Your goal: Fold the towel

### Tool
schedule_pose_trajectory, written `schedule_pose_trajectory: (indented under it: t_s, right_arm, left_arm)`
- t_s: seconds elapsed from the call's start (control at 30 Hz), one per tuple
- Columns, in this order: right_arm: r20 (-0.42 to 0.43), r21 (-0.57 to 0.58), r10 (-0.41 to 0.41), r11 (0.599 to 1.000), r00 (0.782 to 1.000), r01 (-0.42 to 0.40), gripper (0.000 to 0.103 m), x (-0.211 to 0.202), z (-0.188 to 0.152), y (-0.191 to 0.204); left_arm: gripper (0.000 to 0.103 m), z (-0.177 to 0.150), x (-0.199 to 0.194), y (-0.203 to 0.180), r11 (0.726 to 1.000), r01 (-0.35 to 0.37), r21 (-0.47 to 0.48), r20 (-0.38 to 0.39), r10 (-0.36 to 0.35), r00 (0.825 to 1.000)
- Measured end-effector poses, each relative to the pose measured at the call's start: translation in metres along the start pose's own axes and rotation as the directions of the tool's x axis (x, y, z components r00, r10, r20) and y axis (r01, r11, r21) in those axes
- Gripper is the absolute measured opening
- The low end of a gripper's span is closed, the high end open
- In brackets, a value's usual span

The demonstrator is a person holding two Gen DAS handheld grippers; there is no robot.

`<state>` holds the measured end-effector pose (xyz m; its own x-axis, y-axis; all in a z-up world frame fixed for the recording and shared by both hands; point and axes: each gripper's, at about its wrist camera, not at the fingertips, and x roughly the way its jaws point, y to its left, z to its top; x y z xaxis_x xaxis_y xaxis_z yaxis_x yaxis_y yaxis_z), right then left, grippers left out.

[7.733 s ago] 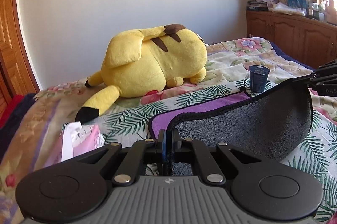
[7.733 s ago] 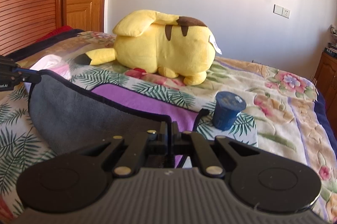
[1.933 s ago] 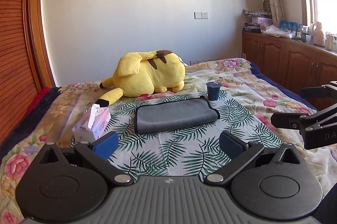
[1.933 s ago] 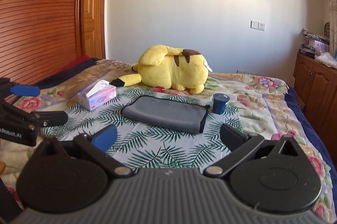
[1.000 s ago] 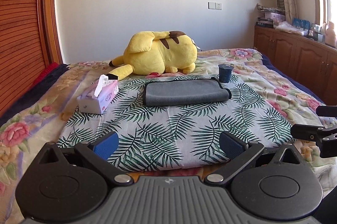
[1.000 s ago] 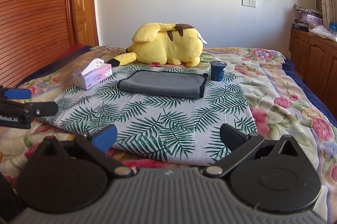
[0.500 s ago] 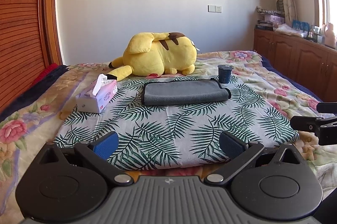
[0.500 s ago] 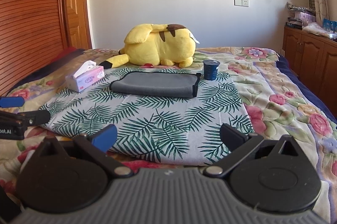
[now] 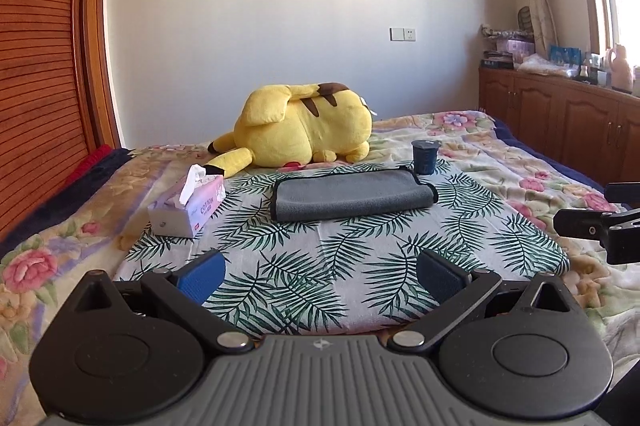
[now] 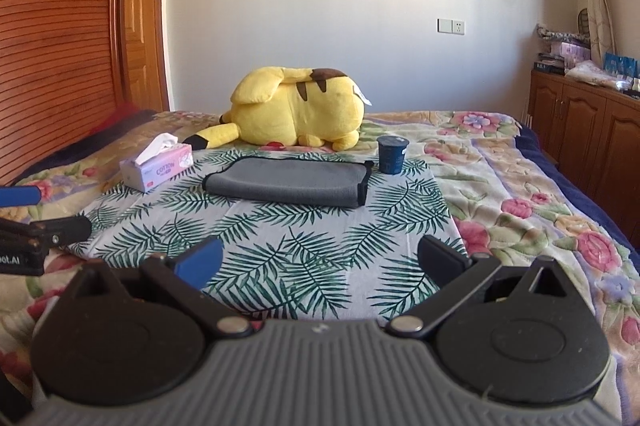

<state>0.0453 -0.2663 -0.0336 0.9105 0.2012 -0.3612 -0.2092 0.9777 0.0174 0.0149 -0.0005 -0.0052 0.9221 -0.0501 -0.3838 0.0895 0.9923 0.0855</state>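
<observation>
A grey towel (image 9: 352, 193) lies folded into a flat rectangle on the palm-leaf cloth (image 9: 320, 258) on the bed; it also shows in the right wrist view (image 10: 288, 182). My left gripper (image 9: 320, 278) is open and empty, well in front of the towel near the cloth's front edge. My right gripper (image 10: 320, 262) is open and empty, also well back from the towel. The right gripper's fingers (image 9: 588, 222) show at the right edge of the left wrist view. The left gripper's fingers (image 10: 44, 226) show at the left edge of the right wrist view.
A yellow plush toy (image 9: 300, 128) lies behind the towel. A dark blue cup (image 9: 425, 156) stands at the towel's far right corner. A pink tissue box (image 9: 188, 206) sits left of the towel. Wooden cabinets (image 9: 568, 122) line the right wall; a slatted wooden door (image 9: 36, 86) is at left.
Both grippers let go of the towel, opened and pulled back from it. In the last second they have barely shifted. The towel now lies folded on the cloth.
</observation>
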Motion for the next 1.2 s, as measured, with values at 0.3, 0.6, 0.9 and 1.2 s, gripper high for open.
schedule_pose_trajectory:
  t_s: [0.3, 0.6, 0.9, 1.2]
  right_arm:
    - [0.044, -0.012, -0.025, 1.0, 0.999, 0.026, 0.103, -0.0052, 0.0007, -0.0004]
    - [0.059, -0.006, -0.042, 0.999, 0.997, 0.042, 0.103, -0.0057, 0.0009, -0.0017]
    - [0.06, -0.008, -0.042, 0.999, 0.997, 0.042, 0.103, -0.0064, 0.0008, -0.0016]
    - [0.061, -0.009, -0.043, 0.999, 0.997, 0.044, 0.103, -0.0063, 0.0006, -0.0008]
  left_arm:
    - [0.087, 0.0018, -0.0042, 0.0027, 1.0, -0.005, -0.02, 0.029, 0.006, 1.0]
    - [0.087, 0.0019, -0.006, 0.0043, 1.0, -0.011, -0.029, 0.033, 0.012, 0.999]
    - [0.087, 0.0023, -0.0063, 0.0043, 1.0, -0.012, -0.025, 0.034, 0.013, 0.999]
    - [0.087, 0.0021, -0.006, 0.0043, 1.0, -0.01, -0.024, 0.034, 0.011, 0.999]
